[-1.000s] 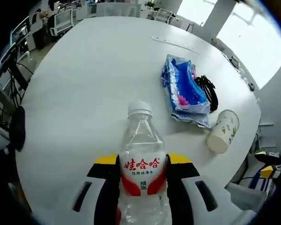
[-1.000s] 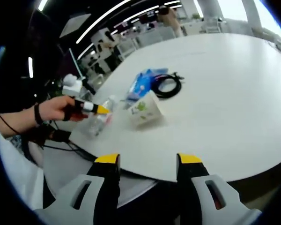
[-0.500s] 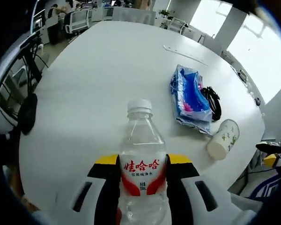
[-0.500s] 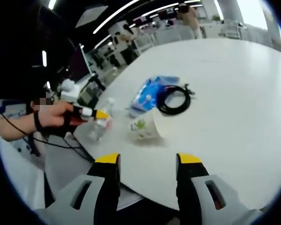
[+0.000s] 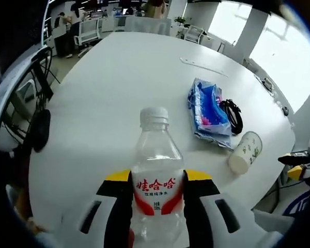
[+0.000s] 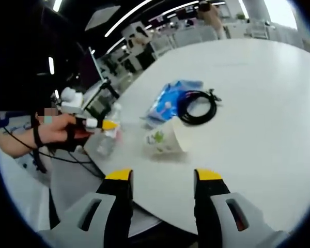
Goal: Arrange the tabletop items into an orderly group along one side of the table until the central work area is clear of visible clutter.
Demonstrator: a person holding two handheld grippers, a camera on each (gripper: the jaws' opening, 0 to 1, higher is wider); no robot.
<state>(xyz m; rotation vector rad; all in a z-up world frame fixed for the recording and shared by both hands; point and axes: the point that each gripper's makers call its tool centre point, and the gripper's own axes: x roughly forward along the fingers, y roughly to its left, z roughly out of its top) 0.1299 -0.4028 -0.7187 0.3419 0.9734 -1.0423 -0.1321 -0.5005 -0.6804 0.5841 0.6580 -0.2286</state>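
1. Left gripper view: left tool [image 5: 156,194] grips the clear water bottle [image 5: 156,178] upright between its jaws, near the edge of the white desk [image 5: 108,93]. The blue packet [image 5: 209,111], black cable [image 5: 231,114] and tipped paper cup [image 5: 245,152] lie clustered toward one side; the bottle is judged not yet placed with them.

2. Right gripper view: right tool [image 6: 163,178] stands wide and holds nothing, short of the desk edge near the paper cup. The cup is judged to need setting upright.

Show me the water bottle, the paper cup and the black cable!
water bottle [image 5: 156,170], left gripper view, on its clear body.
paper cup [image 5: 245,151], left gripper view, on its side wall.
black cable [image 6: 198,107], right gripper view, on the coil.
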